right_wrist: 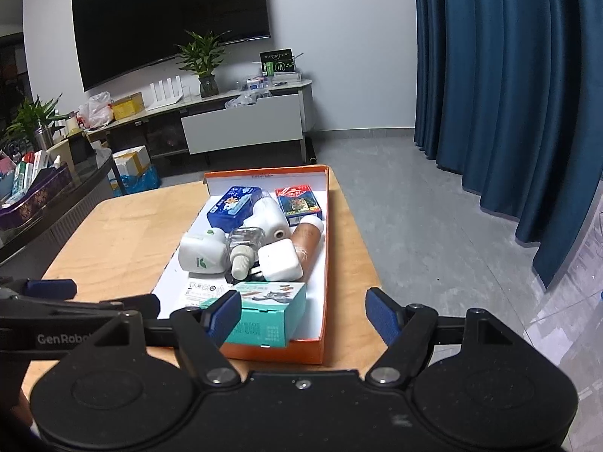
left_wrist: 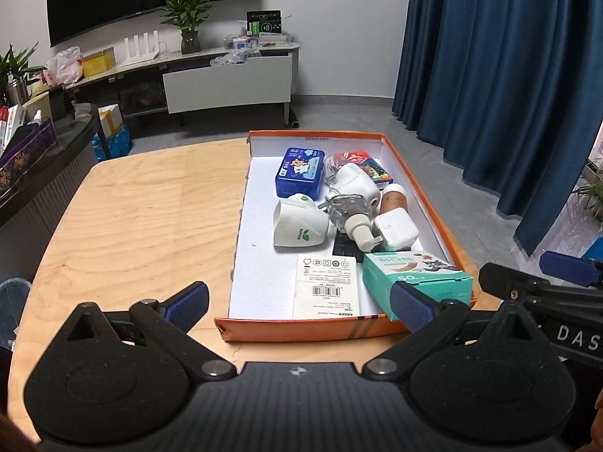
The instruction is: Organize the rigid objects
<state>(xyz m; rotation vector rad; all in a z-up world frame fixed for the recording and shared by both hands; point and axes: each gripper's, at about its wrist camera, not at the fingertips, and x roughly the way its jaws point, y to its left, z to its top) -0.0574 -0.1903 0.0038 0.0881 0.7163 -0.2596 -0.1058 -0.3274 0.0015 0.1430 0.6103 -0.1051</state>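
Left wrist view: the left gripper [left_wrist: 299,303] is released, jaws fully spread and nothing between them, hovering at the near edge of the bench [left_wrist: 150,203]. An orange box [left_wrist: 422,192] with a white interior lies on the right half of the bench, its near wall close to the near edge. The box holds the rigid objects. A blue tin [left_wrist: 299,175] lies near its far wall, with a red card pack [left_wrist: 371,167] beside it toward the far right corner. A white plug-in device [left_wrist: 297,226], a clear bottle with a cream cap [left_wrist: 350,214], a white charger cube [left_wrist: 395,228] and a brown bottle [left_wrist: 394,197] crowd the middle, touching one another. A flat white carton [left_wrist: 326,286] and a teal carton [left_wrist: 418,278] lie against the near wall, the teal carton in the near right corner.

Right wrist view: the right gripper [right_wrist: 303,314] is also released, jaws apart over the near right corner of the box, gripping nothing. The teal carton [right_wrist: 271,320] lies just behind its left pad; whether the pad touches it cannot be determined.
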